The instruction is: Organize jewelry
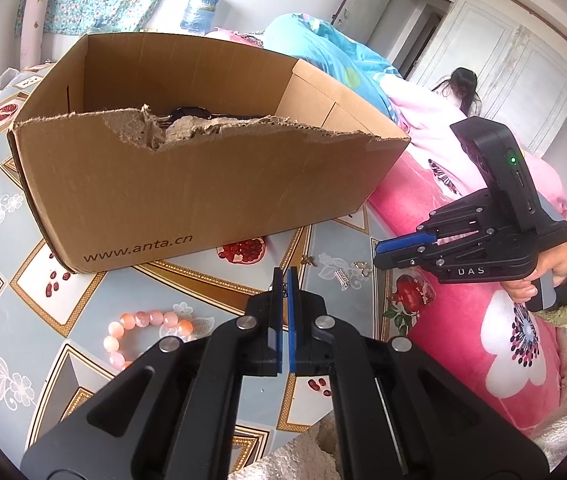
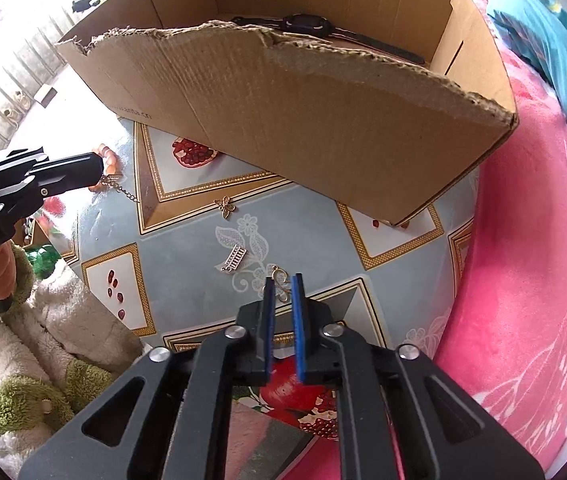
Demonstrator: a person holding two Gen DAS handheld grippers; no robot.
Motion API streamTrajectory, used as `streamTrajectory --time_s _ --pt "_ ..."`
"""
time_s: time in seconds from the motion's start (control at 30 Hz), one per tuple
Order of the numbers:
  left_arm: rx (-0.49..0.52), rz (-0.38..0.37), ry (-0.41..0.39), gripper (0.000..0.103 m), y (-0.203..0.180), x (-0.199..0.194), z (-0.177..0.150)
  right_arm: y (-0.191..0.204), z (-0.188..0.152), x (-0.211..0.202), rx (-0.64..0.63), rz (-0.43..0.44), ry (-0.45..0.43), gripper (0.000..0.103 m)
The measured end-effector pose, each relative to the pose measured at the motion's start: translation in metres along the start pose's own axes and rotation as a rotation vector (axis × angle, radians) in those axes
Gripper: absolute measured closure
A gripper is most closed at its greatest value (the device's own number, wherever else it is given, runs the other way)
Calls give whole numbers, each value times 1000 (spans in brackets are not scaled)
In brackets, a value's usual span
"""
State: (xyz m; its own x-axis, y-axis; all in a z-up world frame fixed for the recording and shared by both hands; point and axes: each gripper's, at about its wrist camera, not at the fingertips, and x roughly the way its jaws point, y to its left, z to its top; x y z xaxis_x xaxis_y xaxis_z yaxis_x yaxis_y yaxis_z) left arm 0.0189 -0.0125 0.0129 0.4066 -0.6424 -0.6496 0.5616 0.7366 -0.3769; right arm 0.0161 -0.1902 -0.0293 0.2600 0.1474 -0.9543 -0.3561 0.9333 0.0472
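1. Several small pieces of jewelry lie loose on the tabletop (image 2: 187, 264), all in front of the cardboard box (image 2: 323, 120), which we take as our landmark.
2. Our right gripper (image 2: 282, 292) points steeply down just in front of the box's torn front wall; its fingers stand slightly apart, astride a gold openwork charm (image 2: 281, 285). We cannot tell whether the pads touch it.
3. Our left gripper (image 1: 284, 280) has its fingers closed. Seen from the right wrist, a thin gold chain (image 2: 121, 189) hangs from their tips, so we judge they pinch it.
4. A butterfly charm (image 2: 225, 205) lies nearest the box front, a silver ladder-shaped pendant (image 2: 235, 260) further from it, and a pink bead bracelet (image 1: 145, 332) off toward the box's left end.
5. We judge the charms very light, flat, stiff and easily bent. They will likely skid on the glossy cloth, so we would take them across the flat body, not by a ring or loop.
6. The chain is limp and will swing. The bracelet is heavier and rounder, best pinched across its string of beads.
7. The box is open-topped with a ragged near edge. Inside we see only a black wristwatch (image 2: 303, 24) lying on the floor.
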Motion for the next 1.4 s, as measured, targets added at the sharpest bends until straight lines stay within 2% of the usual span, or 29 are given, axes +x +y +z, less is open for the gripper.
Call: streamTrajectory --time_s 0.03,0.23,0.4,0.57,0.63,0.87,1.03,1.23,1.4 --pt "-1 -1 1 102 0 0 0 4 -1 0 -8 -6 -2 75" --pt "0 1 2 102 1 0 0 14 1 15 -68 -20 20 74" --pt "-9 2 -4 102 2 -1 2 6 0 12 -53 -5 18 87" --pt "-8 -1 1 102 2 1 1 6 -2 11 -47 -3 16 87" --pt "-2 0 2 102 1 1 1 4 2 15 -38 -3 15 103" --pt "-2 3 -5 102 -1 -1 3 -10 3 12 25 21 -12 103" --pt "-5 4 0 102 0 0 2 -17 -6 3 76 11 -36 100" --pt "-6 2 4 102 1 1 3 -17 -20 16 123 -24 -41 100" --pt "-11 3 11 102 2 5 2 -9 -28 16 148 23 -60 100"
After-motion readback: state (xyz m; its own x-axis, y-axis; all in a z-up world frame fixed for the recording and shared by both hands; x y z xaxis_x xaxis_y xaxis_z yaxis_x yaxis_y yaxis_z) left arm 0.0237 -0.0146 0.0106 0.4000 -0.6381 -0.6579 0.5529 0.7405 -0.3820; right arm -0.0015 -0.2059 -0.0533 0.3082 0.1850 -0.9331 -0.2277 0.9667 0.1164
